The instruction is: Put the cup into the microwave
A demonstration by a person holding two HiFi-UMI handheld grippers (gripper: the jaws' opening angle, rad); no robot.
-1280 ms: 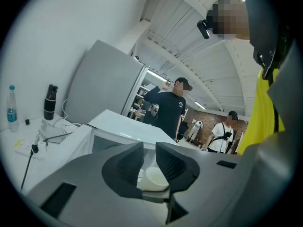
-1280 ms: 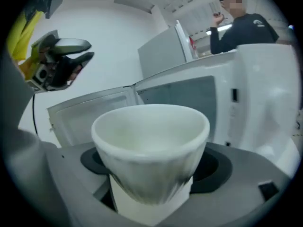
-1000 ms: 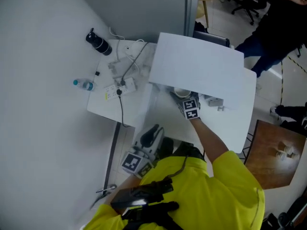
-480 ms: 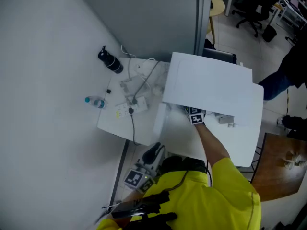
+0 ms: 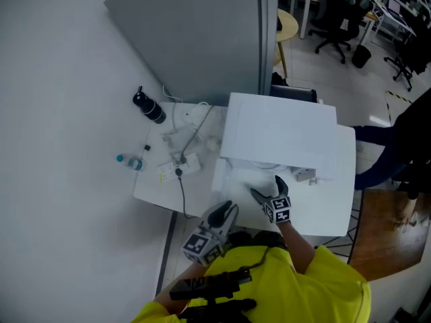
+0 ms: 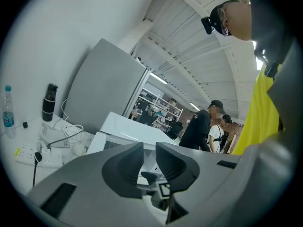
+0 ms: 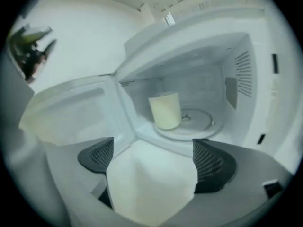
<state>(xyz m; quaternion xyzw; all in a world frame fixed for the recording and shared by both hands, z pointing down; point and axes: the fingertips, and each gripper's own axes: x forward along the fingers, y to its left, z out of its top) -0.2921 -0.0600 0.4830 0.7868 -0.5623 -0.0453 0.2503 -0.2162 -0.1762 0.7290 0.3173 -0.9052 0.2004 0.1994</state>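
A pale cup (image 7: 165, 109) stands upright on the glass turntable (image 7: 195, 122) inside the white microwave (image 5: 283, 130), whose door (image 7: 71, 112) hangs open to the left. The cup shows only in the right gripper view; in the head view the microwave's top hides it. My right gripper (image 5: 268, 188) (image 7: 154, 155) hovers outside the microwave's mouth, apart from the cup. Its jaws are opening wide and hold nothing. My left gripper (image 5: 225, 210) (image 6: 149, 157) is low by the table's front edge, shut and empty.
On the white table (image 5: 155, 187), left of the microwave, lie a power strip with cables (image 5: 178, 167), a black bottle (image 5: 149, 106) and a small water bottle (image 5: 128, 160). A grey partition (image 5: 202, 39) rises behind. A person (image 5: 404, 133) stands at the right.
My right gripper has drawn back out of the microwave toward me, leaving the cup inside. The left gripper has hardly moved. The head view has shifted.
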